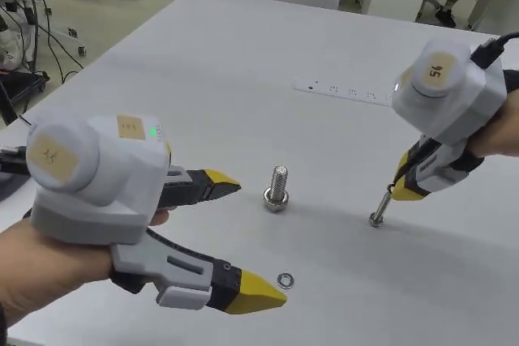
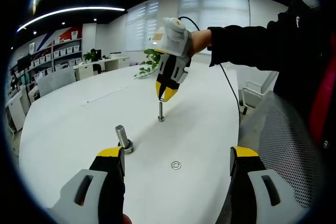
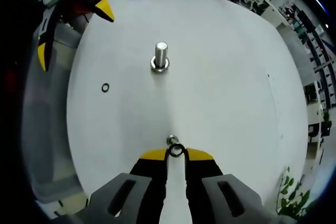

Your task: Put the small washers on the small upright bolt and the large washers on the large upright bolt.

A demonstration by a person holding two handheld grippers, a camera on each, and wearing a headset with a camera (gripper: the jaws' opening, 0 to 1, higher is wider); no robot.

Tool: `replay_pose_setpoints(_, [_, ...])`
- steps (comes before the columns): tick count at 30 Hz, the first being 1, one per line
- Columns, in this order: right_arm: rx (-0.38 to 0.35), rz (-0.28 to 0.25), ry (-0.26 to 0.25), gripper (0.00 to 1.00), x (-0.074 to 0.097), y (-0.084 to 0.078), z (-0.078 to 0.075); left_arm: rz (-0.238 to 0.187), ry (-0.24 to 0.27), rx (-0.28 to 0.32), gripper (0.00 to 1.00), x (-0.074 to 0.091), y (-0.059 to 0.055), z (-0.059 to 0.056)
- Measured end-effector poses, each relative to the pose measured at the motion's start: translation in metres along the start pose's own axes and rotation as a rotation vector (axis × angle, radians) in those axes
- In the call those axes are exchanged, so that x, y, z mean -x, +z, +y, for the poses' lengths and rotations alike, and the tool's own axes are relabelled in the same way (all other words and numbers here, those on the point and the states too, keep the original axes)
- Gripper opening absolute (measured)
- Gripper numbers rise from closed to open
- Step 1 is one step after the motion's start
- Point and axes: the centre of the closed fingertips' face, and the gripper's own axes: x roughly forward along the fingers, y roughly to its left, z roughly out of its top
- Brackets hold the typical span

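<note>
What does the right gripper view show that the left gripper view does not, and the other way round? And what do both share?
The right gripper view gives the washer pinched in the shut right claw, just over the top of the small bolt. The left gripper view gives that bolt's whole upright shaft, a dark sleeve, a mesh chair and a plant. Both share the large bolt, the loose washer and the white table.
</note>
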Motion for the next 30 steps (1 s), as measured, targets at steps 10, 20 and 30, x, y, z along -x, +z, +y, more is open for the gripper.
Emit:
replay_pose_setpoints(10, [-0.002,0.008,0.008,0.13,-0.006,-0.002,-0.002,0.0,0.002,0.003,0.82,0.0,0.0,0.001])
replay_pose_setpoints(20, [-0.012,0.007,0.018,0.13,-0.01,-0.002,-0.002,0.001,0.004,0.004,0.82,0.001,0.0,0.001])
replay_pose_setpoints(30, [-0.016,0.013,0.038,0.13,-0.021,-0.004,0.0,0.004,0.005,0.005,0.82,0.001,0.0,0.002])
